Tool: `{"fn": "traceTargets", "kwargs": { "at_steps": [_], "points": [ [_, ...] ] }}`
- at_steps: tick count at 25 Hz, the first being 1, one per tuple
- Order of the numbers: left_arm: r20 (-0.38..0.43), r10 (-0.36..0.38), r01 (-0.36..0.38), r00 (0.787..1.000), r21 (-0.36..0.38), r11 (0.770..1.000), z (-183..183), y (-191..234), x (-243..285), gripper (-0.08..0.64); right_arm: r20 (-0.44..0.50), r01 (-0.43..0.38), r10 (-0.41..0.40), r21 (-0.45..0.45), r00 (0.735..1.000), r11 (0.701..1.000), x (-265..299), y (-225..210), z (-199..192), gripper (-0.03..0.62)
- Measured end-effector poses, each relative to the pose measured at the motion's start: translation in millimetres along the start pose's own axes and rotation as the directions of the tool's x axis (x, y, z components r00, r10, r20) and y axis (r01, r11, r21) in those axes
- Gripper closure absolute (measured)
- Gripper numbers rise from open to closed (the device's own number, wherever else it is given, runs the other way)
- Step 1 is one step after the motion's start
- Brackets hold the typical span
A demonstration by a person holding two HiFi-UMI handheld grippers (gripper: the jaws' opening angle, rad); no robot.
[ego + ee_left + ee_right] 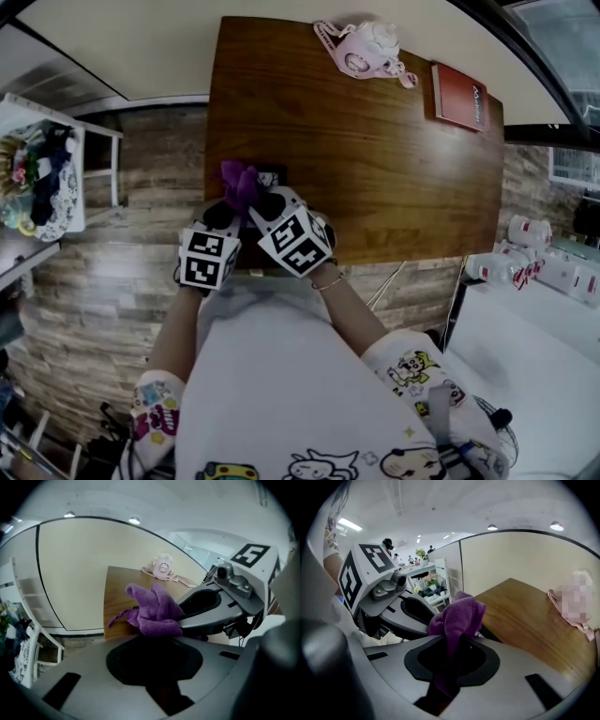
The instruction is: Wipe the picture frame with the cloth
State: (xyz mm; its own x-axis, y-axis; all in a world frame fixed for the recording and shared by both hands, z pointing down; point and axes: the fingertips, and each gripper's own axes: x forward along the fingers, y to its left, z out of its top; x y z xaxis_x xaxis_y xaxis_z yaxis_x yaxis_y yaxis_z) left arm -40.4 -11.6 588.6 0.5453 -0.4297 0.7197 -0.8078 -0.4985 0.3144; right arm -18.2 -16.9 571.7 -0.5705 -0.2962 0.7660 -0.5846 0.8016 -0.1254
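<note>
At the middle of the head view, the picture frame [271, 174] shows only a small dark corner; the purple cloth [240, 185] hides the rest. In the left gripper view, the cloth covers the left gripper [157, 637] at its jaw tips, so its grip cannot be told.

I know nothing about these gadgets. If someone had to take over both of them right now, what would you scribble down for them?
Right hand-held gripper: shut on the purple cloth, which bunches up out of its jaws.
Left hand-held gripper: close beside it, behind the cloth; whether it grips anything cannot be told.
Picture frame: probably the small dark thing just past the cloth, near the front edge of the wooden table; mostly hidden.
Done: cloth picked up and brought to the frame.
Left: how much is wiped cannot be seen; probably wipe the frame over, then put the cloth down.
</note>
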Motion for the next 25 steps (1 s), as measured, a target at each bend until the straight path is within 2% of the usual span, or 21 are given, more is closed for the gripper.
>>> {"fn": "traceTargets", "kwargs": {
  "at_steps": [2, 6, 8, 13, 25],
  "points": [
    [-0.002, -0.011, 0.010, 1.000, -0.033, 0.999, -1, 1, 1, 0.488, -0.047, 0.015, -0.015, -0.011, 0.999, 1.000, 5, -3, -5, 0.531],
    [-0.010, -0.022, 0.022, 1.000, -0.063, 0.998, -1, 1, 1, 0.485, -0.131, 0.008, -0.003, 0.038, 0.991, 0.999, 11, -7, -11, 0.531],
    [-0.006, -0.012, 0.012, 1.000, -0.048, 0.999, 0, 1, 0, 0.485, -0.148, 0.010, -0.005, 0.031, 0.989, 0.999, 12, -7, -11, 0.531],
    [-0.027, 0.028, -0.027, 0.999, 0.047, 0.999, 0, -1, -1, 0.486, -0.170, 0.026, -0.027, -0.008, 0.985, 1.000, 10, -8, -13, 0.531],
    [-0.021, 0.025, -0.024, 0.999, 0.037, 0.999, 0, -1, -1, 0.485, -0.202, 0.092, -0.095, -0.021, 0.975, 0.996, -19, -23, -35, 0.531]
  ]
}}
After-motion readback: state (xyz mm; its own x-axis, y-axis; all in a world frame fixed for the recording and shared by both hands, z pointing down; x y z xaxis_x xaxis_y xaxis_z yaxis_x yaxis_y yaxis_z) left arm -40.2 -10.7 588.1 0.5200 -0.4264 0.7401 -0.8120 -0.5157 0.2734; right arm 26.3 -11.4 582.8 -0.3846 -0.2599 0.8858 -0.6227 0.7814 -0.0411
